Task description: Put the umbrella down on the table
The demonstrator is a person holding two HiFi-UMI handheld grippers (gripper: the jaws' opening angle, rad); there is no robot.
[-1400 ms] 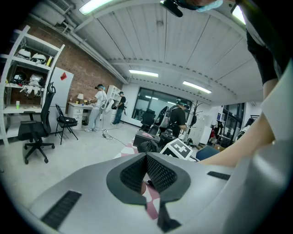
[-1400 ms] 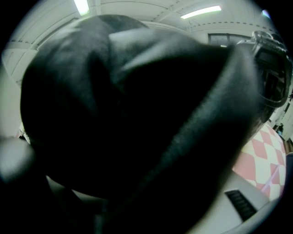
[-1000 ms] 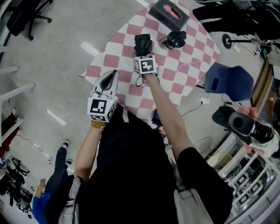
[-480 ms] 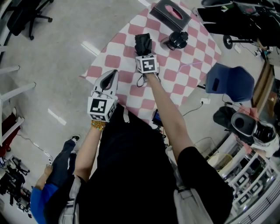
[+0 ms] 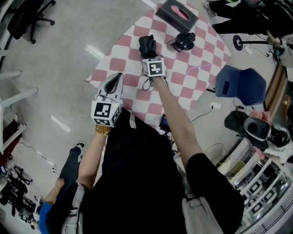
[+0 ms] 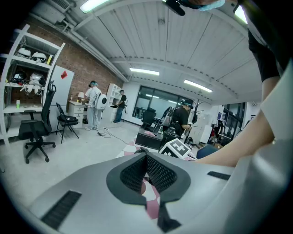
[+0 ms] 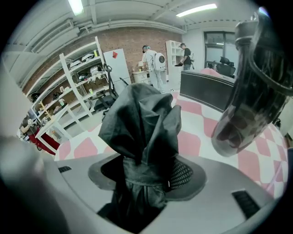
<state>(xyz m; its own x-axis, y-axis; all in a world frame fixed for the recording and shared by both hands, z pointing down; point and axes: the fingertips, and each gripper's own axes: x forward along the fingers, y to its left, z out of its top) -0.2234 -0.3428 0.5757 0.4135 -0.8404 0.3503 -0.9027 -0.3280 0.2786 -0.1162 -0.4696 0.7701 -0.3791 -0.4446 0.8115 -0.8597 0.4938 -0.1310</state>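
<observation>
A folded black umbrella [image 5: 148,45] stands on end on the pink-and-white checkered table [image 5: 194,73]. My right gripper [image 5: 149,53] is over it, pointing steeply down. In the right gripper view the umbrella [image 7: 142,123] stands between the jaws of that gripper [image 7: 147,177]. The jaws have just been opening, and a dark gap shows beside the left pad while the cloth lies against the right pad [image 7: 183,174]. My left gripper [image 5: 117,77] hovers at the table's near edge; its jaws [image 6: 145,158] meet at the tips with nothing between them.
A dark tissue box [image 5: 176,13] with a pink top lies at the table's far edge. A black round container [image 5: 185,41] stands right of the umbrella, close by in the right gripper view [image 7: 249,91]. A blue chair [image 5: 240,84] stands beside the table on the right.
Both grippers and the umbrella stay where they were. A person on the floor at the lower left has shifted.
</observation>
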